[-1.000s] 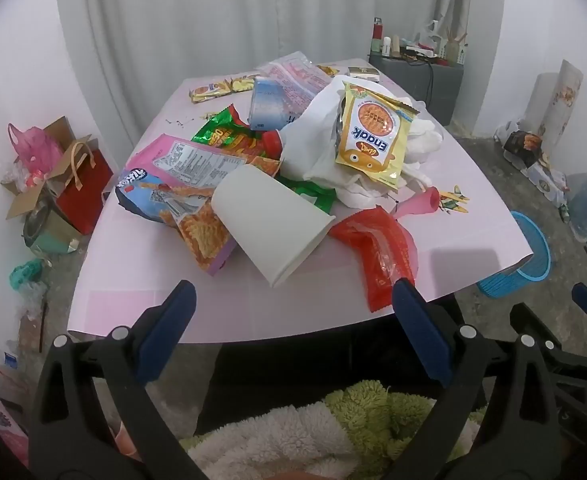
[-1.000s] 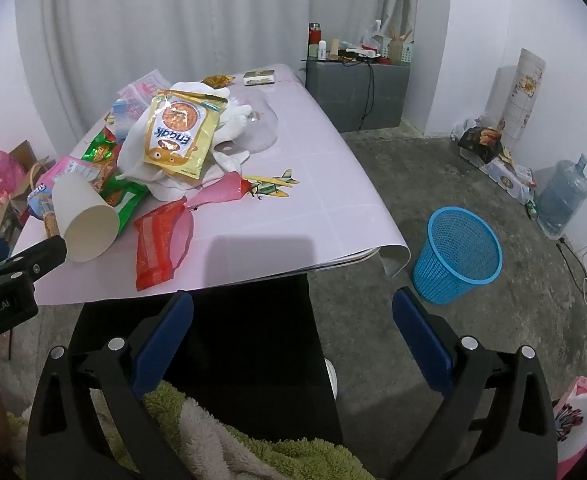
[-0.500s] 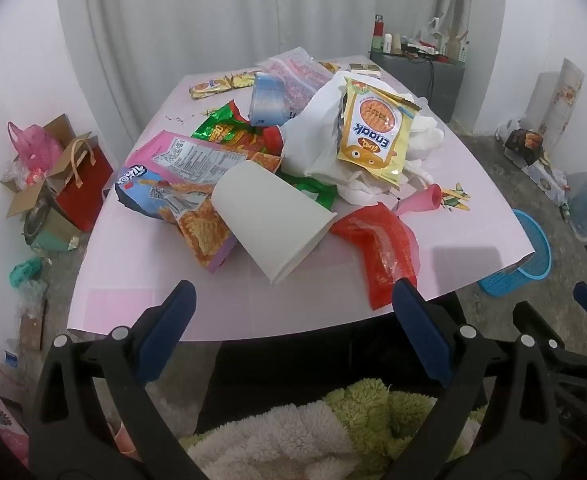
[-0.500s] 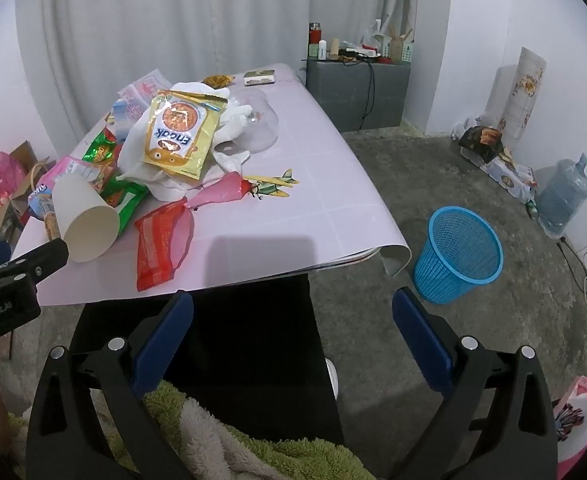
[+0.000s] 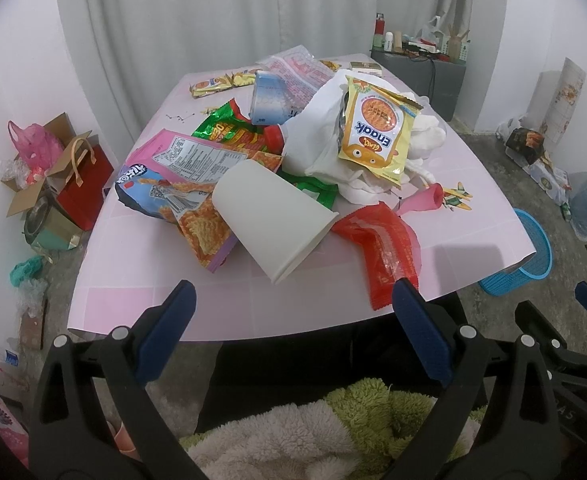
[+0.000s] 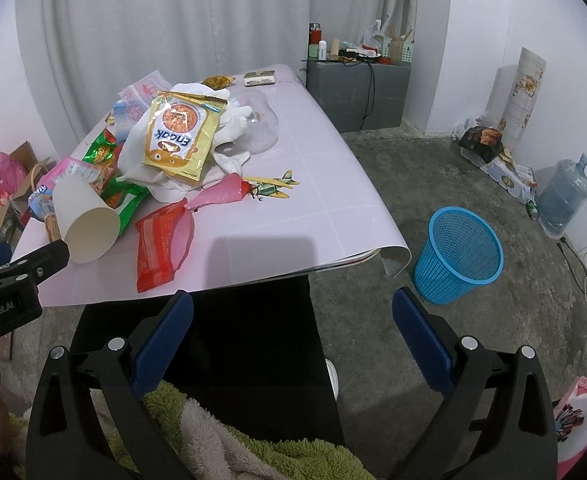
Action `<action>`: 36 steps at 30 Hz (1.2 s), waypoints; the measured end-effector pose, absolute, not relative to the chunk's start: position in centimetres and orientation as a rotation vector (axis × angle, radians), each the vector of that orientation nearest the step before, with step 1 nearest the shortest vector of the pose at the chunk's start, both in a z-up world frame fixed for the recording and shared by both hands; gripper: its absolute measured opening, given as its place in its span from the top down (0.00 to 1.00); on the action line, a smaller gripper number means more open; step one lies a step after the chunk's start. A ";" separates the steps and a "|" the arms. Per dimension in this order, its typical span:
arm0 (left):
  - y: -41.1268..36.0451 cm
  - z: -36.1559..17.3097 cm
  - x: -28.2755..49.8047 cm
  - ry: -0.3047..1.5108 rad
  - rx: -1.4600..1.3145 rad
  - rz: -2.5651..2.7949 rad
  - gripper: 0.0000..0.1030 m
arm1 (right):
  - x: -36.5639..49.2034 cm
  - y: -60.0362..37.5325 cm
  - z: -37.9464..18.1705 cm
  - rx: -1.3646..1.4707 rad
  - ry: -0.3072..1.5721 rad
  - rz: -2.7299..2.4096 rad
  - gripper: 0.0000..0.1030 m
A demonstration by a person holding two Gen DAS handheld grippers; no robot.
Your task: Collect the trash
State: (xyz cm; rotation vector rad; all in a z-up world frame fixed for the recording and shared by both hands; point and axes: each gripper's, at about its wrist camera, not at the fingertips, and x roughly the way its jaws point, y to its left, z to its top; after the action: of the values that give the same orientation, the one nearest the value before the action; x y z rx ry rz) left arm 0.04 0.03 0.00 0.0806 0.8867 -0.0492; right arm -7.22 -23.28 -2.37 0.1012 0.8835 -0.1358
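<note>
A heap of trash covers the pink table [image 5: 141, 292]: a white paper cup [image 5: 271, 216] on its side, a red wrapper [image 5: 385, 248], a yellow Enaak packet [image 5: 375, 132] on white plastic, and pink and green snack bags [image 5: 173, 168]. My left gripper [image 5: 291, 300] hangs open just short of the table's near edge, with nothing between its fingers. My right gripper [image 6: 291, 308] is open too, off the table's front right corner. A blue mesh waste basket [image 6: 459, 254] stands on the floor right of the table.
A grey cabinet [image 6: 357, 92] with bottles stands behind the table. Boxes and a red bag [image 5: 81, 184] lie on the floor at the left. A water jug [image 6: 563, 196] and boxes line the right wall. A fuzzy green and white garment [image 5: 293, 440] is below the grippers.
The left wrist view has edged slightly toward the table. Both grippers stay open and the trash has not moved.
</note>
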 end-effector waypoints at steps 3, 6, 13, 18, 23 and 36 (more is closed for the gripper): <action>0.1 0.0 -0.1 0.886 0.081 -0.049 0.09 | -7.2 -23.3 -2.4 0.101 0.884 -0.135 0.06; 0.0 0.0 0.1 0.890 0.081 -0.048 0.09 | -7.3 -23.5 -2.5 0.102 0.884 -0.135 0.06; 0.5 -0.6 0.0 0.892 0.081 -0.048 0.09 | -7.1 -23.2 -2.5 0.103 0.885 -0.133 0.06; 0.6 -0.7 0.0 0.894 0.081 -0.047 0.09 | -7.2 -23.2 -2.6 0.103 0.885 -0.134 0.06; 0.7 -0.8 0.0 0.895 0.081 -0.048 0.09 | -7.1 -23.2 -2.6 0.104 0.885 -0.133 0.06; 0.9 -1.2 0.0 0.899 0.080 -0.047 0.09 | -7.0 -23.3 -3.3 0.109 0.891 -0.131 0.06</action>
State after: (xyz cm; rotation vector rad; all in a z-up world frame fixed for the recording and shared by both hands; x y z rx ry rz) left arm 0.03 0.94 -1.24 0.0801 0.8986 -0.0471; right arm -7.04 -23.27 -3.28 0.1093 0.8911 -0.1308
